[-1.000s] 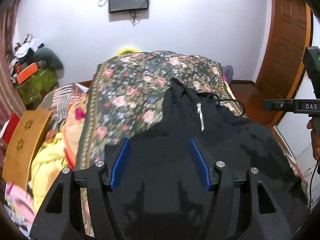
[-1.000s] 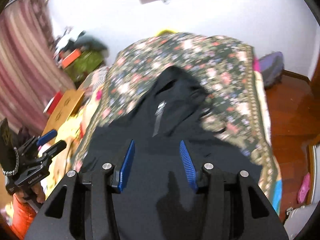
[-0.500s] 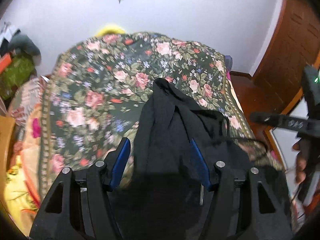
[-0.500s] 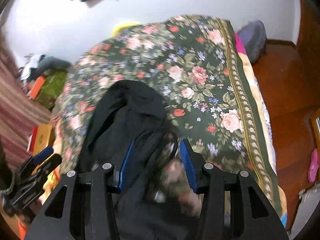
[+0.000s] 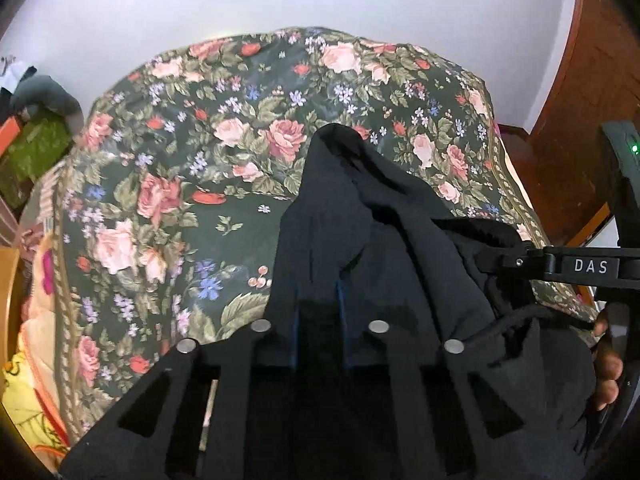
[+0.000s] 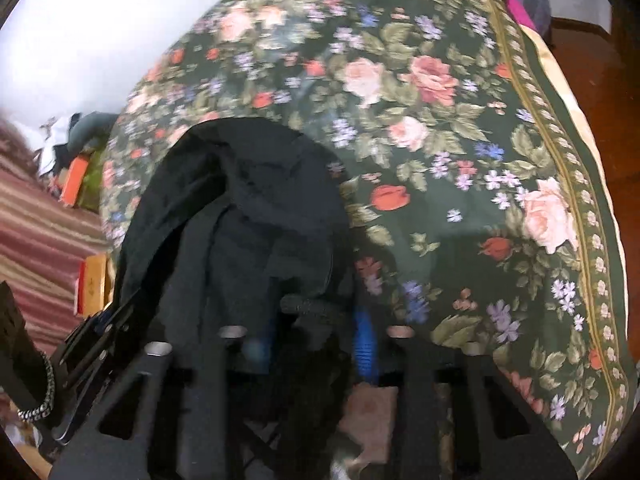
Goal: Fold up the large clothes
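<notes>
A black hooded garment [image 5: 360,216] lies bunched in a long narrow heap on the floral bedspread [image 5: 168,168], hood end toward the far wall. My left gripper [image 5: 319,300] is low over its near part. The blue fingers [image 5: 297,320] stand close together, jaws closing, with black cloth pinched between them. In the right wrist view the garment [image 6: 248,208] fills the left half. My right gripper [image 6: 314,320] is also closing, with a fold of cloth and a dark cord between its blue pads [image 6: 365,344]. The right gripper [image 5: 492,258] also shows touching the garment's right side.
The bedspread [image 6: 460,128] runs to a bordered edge at the right, with wooden floor [image 6: 592,80] beyond. A wooden door [image 5: 592,80] stands far right. Clutter [image 5: 36,136] sits by the wall at left. A yellow blanket [image 5: 28,384] lies beside the bed. A hand [image 5: 606,372] holds the right gripper.
Both grippers have come down and forward onto the garment. The black cloth, spread wide before, is now gathered into a narrow heap. Both pairs of fingers have narrowed onto cloth.
</notes>
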`<state>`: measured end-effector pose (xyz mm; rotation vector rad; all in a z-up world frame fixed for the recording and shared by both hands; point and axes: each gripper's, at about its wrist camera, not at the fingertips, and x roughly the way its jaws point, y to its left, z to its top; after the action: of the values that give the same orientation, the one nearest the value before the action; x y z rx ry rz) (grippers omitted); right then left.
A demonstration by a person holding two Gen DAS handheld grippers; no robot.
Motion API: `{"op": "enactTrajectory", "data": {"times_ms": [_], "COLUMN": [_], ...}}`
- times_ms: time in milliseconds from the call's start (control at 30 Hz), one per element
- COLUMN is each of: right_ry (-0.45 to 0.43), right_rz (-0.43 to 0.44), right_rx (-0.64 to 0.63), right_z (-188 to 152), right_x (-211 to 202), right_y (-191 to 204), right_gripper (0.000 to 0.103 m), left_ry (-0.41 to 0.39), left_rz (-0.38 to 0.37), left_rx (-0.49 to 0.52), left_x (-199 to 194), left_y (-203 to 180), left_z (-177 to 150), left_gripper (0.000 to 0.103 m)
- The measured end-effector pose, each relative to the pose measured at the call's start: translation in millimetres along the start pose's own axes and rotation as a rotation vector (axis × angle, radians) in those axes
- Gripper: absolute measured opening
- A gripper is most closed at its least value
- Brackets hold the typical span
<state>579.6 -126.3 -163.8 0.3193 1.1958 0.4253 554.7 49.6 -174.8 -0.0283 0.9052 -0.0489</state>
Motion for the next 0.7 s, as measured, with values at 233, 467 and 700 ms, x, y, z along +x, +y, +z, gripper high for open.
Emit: {"op": "enactTrajectory", "data": {"times_ms": [233,467,700], "right_ry": [-0.139,-0.25,-0.22], "right_rz": [0.022,0.002,0.012], "right_rx": [-0.169,-0.37,-0.395], "right_z": [-27,-99,-174], "right_x": [-81,-157,-175], "right_y": [44,88,83], "right_gripper": [0.015,0.014,0.014], "left_ry": [-0.043,-0.105,-0.082], "left_rz": [-0.061,-0.105,-0.147], "left_rx": [-0.007,0.053,0.095], "left_x": [-64,-154,-202], "left_y": [11,6,3], "left_z": [-2,-34,-99], "left_gripper": [0.012,0.011,0.011]}}
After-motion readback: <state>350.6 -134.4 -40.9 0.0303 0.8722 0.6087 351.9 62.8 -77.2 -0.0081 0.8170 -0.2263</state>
